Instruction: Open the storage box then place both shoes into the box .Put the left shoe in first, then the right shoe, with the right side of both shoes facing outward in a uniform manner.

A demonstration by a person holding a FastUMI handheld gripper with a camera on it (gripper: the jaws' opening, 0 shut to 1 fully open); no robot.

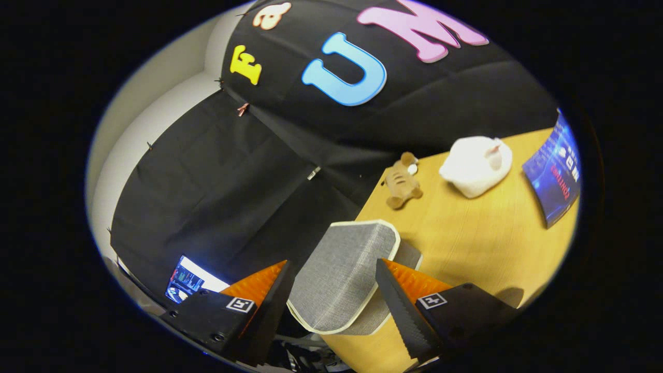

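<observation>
Far to my left, low against the black cloth wall, a lit screen (187,282) glows just beyond my left finger. My gripper (331,295) is spread wide, its two fingers well apart and pressing on nothing. Between them sits the grey fabric lid (339,274) of the storage box (409,256), pale-trimmed and raised at a tilt, so I look at its woven face; I cannot tell whether my right finger touches its edge. A strip of the box's grey body shows behind the lid, resting at the near corner of the wooden bench (481,243). Beyond the box, near the bench's far edge against the cloth, a small brown plush toy (403,182) lies on its back. To its right sits a white plush toy (476,165), apart from the brown one. Furthest right, a blue printed booklet (554,176) lies flat on the bench.
</observation>
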